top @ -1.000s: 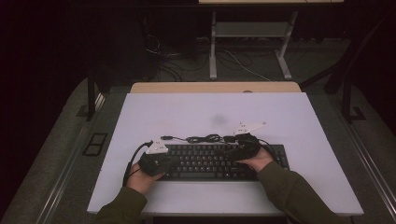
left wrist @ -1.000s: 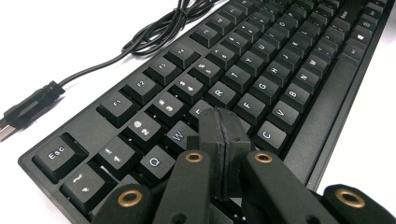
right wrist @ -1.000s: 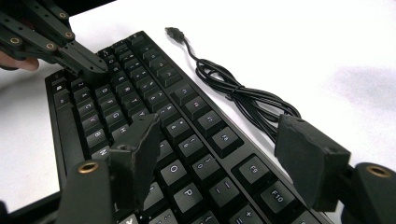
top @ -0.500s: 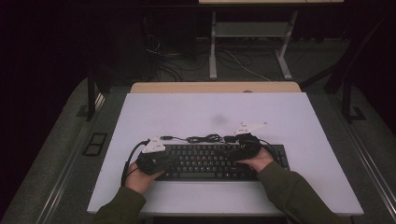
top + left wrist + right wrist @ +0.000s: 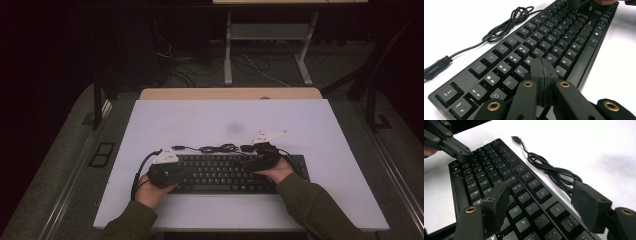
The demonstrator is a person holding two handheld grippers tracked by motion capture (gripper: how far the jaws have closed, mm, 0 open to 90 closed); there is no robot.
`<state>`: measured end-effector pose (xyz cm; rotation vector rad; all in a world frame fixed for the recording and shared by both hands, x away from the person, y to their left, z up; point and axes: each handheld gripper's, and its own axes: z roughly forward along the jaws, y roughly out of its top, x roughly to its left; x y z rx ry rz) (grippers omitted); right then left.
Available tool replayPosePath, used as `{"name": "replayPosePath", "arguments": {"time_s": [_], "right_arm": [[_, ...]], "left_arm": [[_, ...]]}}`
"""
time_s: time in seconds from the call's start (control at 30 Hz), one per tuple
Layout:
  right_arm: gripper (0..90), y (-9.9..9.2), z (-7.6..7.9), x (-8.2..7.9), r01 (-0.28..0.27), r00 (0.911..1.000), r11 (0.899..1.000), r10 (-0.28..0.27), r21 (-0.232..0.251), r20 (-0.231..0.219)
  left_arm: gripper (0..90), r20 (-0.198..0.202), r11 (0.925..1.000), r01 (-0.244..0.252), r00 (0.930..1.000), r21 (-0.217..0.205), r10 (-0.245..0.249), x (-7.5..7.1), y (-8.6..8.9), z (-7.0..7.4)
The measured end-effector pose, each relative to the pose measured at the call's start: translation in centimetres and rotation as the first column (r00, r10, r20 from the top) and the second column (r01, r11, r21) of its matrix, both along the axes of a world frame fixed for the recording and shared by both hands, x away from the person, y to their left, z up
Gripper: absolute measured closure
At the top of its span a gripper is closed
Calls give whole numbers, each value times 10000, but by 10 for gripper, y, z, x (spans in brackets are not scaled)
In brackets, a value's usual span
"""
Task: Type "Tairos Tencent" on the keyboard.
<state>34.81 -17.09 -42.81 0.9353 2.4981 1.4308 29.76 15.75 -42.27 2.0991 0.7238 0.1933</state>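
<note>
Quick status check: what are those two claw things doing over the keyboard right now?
Left gripper: jaws shut, empty, tips over the keyboard keys. Right gripper: jaws open above the right-hand keys. Coiled cable lies behind the keyboard, out of the way.

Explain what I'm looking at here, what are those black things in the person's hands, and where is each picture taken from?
A person sits at a white table holding a hand-held two-jaw gripper in each hand. One picture looks down from above. The other two come from cameras riding on the grippers. On the table lies a black keyboard with its cable coiled behind it, unplugged. The left gripper has its jaws shut, tips over the letter keys. The right gripper has its jaws open, standing over the keyboard's other end. Neither holds anything.
</note>
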Motion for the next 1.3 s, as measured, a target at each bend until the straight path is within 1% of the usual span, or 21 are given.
{"name": "replayPosePath", "arguments": {"time_s": [0.1, 0.3, 0.57, 0.6, 0.7, 0.73, 0.87, 0.9, 0.93, 1.0, 1.1, 1.2, 1.3], "right_arm": [[302, 0, 0, 0, -1, 10000, 10000, 1, -10, 20], [302, -1, 0, 1, 16, 10000, 10000, -16, 0, 34], [302, -1, 1, 1, 39, 10000, 10000, -39, 11, 67], [302, -1, 1, 1, 35, 10000, 10000, -35, 12, 73], [302, -1, 1, 0, 50, 10000, 10000, -50, 21, 53], [302, -1, 1, 0, 50, 10000, 10000, -50, 23, 52], [302, -1, 1, 0, 29, 10000, 10000, -29, 12, 73], [302, -1, 1, 1, 43, 10000, 10000, -44, 13, 53], [302, -1, 1, 1, 45, 10000, 10000, -45, 19, 67], [302, -1, 1, 1, 61, 10000, 10000, -61, 18, 50], [302, -1, 1, 0, 64, 10000, 10000, -64, 16, 48], [302, -1, 1, 0, 42, 10000, 10000, -42, 14, 78], [302, -1, 1, 1, 38, 10000, 10000, -38, 1, 63]], "left_arm": [[888, -34, 10000, 45, 10000, -78, -45, -1, -1, 0], [888, -154, 9992, 370, 9992, -138, -372, -3, -5, 1], [889, -301, 9967, 788, 9964, -190, -793, -6, -12, 1], [888, -309, 9960, 889, 9955, -120, -892, -6, -13, 1], [888, -373, 9948, 998, 9942, -187, -1005, -7, -16, 0], [888, -391, 9940, 1084, 9933, -112, -1087, -7, -17, 0], [888, -548, 9915, 1296, 9900, -118, -1301, -8, -22, -3], [889, -538, 9901, 1406, 9886, -49, -1407, -8, -23, -3], [888, -571, 9900, 1410, 9883, -72, -1411, -9, -24, -4], [889, -595, 9873, 1587, 9856, 16, -1583, -9, -26, -5], [888, -669, 9854, 1701, 9833, 92, -1692, -10, -30, -6], [888, -704, 9818, 1882, 9800, 253, -1861, -10, -33, -8], [888, -734, 9808, 1928, 9790, 305, -1902, -10, -35, -9]]}}
